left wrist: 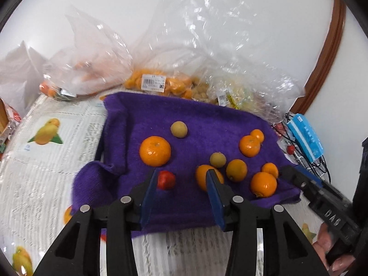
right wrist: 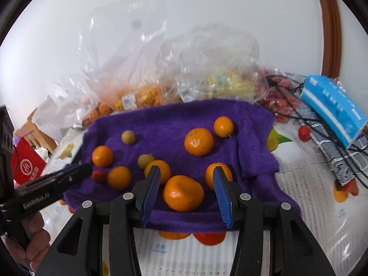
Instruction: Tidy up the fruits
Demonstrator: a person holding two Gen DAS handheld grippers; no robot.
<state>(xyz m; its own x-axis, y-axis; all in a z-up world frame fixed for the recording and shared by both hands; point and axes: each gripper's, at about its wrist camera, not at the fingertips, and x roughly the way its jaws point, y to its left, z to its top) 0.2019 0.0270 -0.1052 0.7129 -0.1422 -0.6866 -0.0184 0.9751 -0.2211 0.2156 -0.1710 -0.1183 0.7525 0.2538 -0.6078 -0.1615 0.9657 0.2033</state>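
My right gripper (right wrist: 186,184) hangs with fingers spread, empty, around a big mandarin (right wrist: 183,193) near the purple towel's (right wrist: 253,119) front edge. My left gripper (left wrist: 181,185) is likewise released, beside a small red fruit (left wrist: 166,179). I judge the mandarin light, soft-skinned and prone to roll; grip across its widest part, gently. Bagged fruit (left wrist: 158,84) behind is blurred by plastic.
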